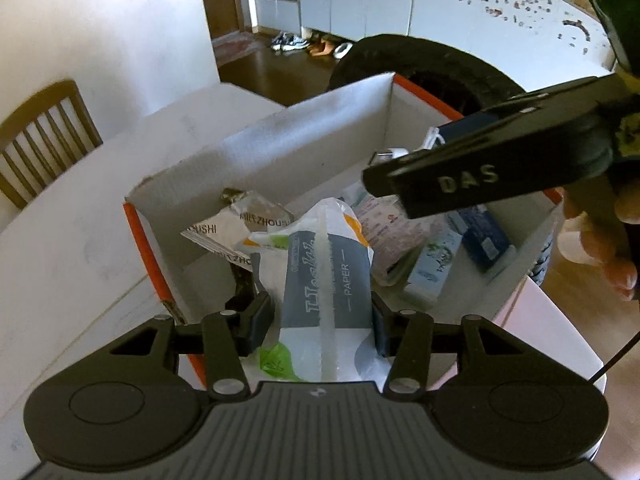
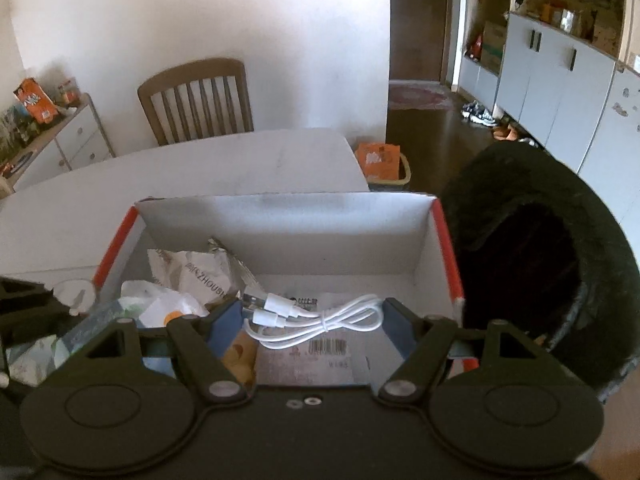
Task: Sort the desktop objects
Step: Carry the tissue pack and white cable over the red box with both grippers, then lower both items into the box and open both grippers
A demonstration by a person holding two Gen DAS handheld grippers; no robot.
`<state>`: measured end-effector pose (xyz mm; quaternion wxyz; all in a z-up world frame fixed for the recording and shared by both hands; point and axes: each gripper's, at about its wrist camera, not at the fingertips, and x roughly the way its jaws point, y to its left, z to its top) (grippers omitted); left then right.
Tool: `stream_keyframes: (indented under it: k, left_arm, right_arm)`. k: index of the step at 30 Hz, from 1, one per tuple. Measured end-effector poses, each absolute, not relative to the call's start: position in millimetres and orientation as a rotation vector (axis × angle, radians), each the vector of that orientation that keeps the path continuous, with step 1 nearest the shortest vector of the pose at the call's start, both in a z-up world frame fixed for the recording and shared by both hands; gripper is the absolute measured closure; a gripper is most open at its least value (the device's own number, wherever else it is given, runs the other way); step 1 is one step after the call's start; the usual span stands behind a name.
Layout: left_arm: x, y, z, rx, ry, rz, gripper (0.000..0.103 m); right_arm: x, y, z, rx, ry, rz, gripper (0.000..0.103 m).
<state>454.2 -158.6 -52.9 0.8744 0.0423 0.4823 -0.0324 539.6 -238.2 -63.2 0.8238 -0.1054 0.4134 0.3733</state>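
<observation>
Left wrist view: one box (image 1: 320, 128) on the table (image 1: 80, 216), holding one crumpled wrapper (image 1: 248, 220), two small cartons (image 1: 430, 266) and one tissue pack (image 1: 328, 276) that is pinched in the narrow left gripper (image 1: 320, 320); the right gripper (image 1: 480, 168) hangs above. Right wrist view: right gripper (image 2: 312, 320), jaws wide apart and empty, over one white cable (image 2: 320, 320) in the same box (image 2: 280, 216); one chair (image 2: 196, 100) behind.
</observation>
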Motion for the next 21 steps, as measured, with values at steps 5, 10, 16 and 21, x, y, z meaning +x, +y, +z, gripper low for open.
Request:
stream_keyframes:
  k: [5,10,16,21]
  left_arm:
    - [462.0,-158.0,-65.7,0.097,1.031,-0.049,0.054]
    - [463.9,-161.2,-73.4,0.132,1.038,-0.044,0.054]
    - [464.8,-165.7,-76.8,0.158,1.048,-0.062,0.054]
    - [464.9,-163.4,-80.3,0.138,1.063,-0.076,0.054]
  right_arm:
    - [547.5,-220.8,-76.0,-0.263,0.904,0.799,0.028]
    - [555.2,-213.1,-87.1,-0.287,0.926,0.788,0.028]
    - [558.1,-209.2,-98.3,-0.313,0.959,0.774,0.027]
    - [557.6,-206.4,-102.0,-0.335,0.975,0.774,0.027]
